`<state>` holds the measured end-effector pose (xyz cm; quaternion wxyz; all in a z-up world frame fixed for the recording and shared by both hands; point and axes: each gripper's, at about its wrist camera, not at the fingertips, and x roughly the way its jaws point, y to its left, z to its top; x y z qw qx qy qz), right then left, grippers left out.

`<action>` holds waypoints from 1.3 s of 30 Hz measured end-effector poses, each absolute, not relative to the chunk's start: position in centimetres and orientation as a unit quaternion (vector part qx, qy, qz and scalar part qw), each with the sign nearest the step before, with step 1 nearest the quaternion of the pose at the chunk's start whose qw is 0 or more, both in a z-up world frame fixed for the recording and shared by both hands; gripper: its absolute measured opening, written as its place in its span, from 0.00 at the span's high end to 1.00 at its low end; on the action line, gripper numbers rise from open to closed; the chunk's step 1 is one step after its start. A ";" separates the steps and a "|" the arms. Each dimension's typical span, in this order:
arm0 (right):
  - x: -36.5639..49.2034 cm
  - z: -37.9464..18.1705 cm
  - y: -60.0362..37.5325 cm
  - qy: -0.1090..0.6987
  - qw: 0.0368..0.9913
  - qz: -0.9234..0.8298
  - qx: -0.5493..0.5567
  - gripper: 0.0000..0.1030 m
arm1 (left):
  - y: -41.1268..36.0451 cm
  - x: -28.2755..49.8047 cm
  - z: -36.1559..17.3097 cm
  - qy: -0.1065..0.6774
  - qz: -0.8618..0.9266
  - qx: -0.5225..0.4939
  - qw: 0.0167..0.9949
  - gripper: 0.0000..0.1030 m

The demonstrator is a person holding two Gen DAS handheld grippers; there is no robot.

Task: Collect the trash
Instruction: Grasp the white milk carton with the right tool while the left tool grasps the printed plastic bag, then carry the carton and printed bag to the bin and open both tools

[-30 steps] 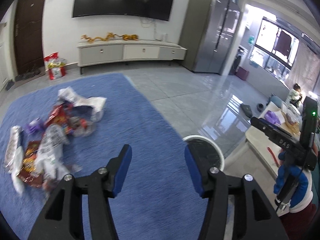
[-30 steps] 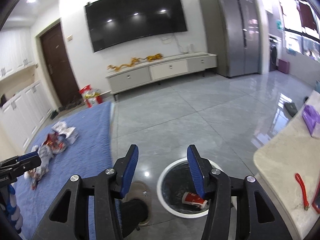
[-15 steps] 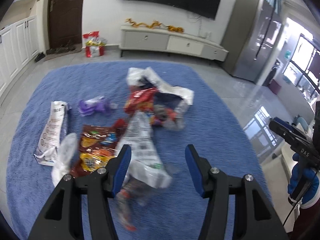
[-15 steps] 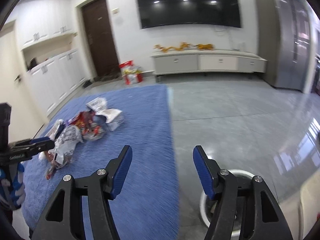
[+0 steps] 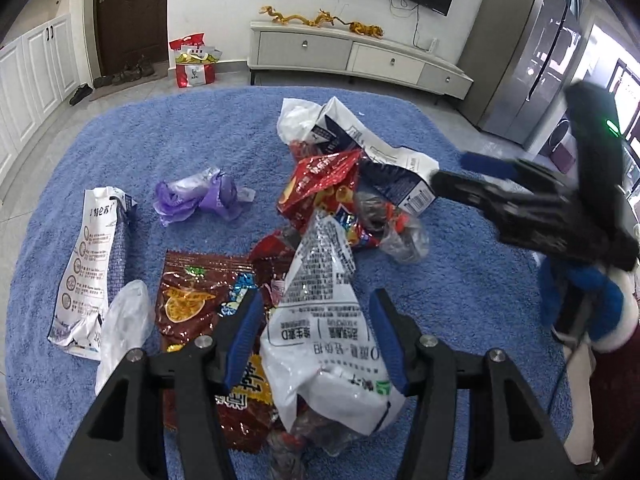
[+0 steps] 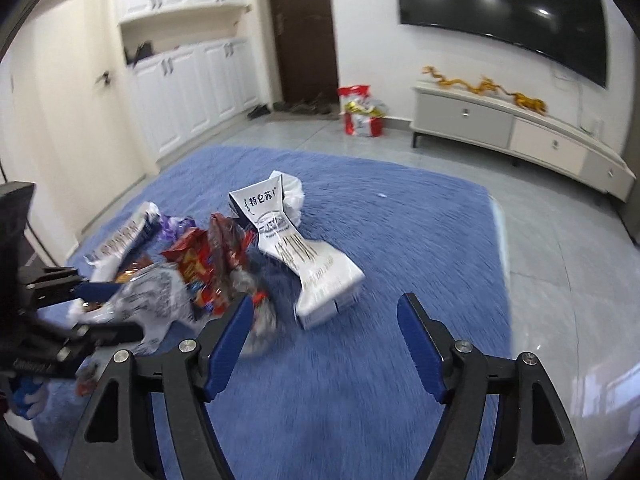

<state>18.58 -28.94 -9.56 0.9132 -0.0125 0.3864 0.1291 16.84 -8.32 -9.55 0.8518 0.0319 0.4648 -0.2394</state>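
A pile of trash lies on the blue rug (image 5: 160, 140). It includes a white printed bag (image 5: 320, 320), a red snack bag (image 5: 320, 184), a flattened milk carton (image 6: 304, 256), a purple wrapper (image 5: 200, 198) and a brown snack packet (image 5: 192, 300). My left gripper (image 5: 316, 340) hovers open over the white printed bag, which lies between its blue pads without being pressed. My right gripper (image 6: 324, 344) is over bare rug near the milk carton; its jaws are opening and nothing is between them. It also shows in the left wrist view, where the right gripper (image 5: 460, 172) reaches in from the right.
Another flat white carton (image 5: 92, 260) lies at the rug's left. A TV cabinet (image 5: 352, 60) and a red paper bag (image 5: 194, 64) stand by the far wall. A fridge (image 5: 520, 60) stands at the right, white cupboards (image 6: 192, 92) at the left. Tile floor surrounds the rug.
Both views swung from the floor bin to the trash pile on the rug. The left gripper came down over the white printed bag. The right jaws widened.
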 end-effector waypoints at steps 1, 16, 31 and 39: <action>19.5 -9.8 -28.6 0.390 0.910 0.136 -0.019 0.29 | -8.3 17.0 -9.6 0.465 -0.242 0.033 0.851 0.52; 24.0 -11.7 -25.7 0.442 0.871 0.167 -0.136 0.61 | -8.4 16.7 -9.5 0.458 -0.252 0.035 0.852 0.75; 14.1 -5.7 -28.6 0.372 0.916 0.136 -0.060 0.62 | -6.7 12.9 -4.8 0.421 -0.254 -0.021 0.871 0.86; 7.1 -3.7 -29.8 0.341 0.931 0.128 -0.015 0.62 | -4.8 9.9 -2.1 0.398 -0.236 -0.040 0.886 0.86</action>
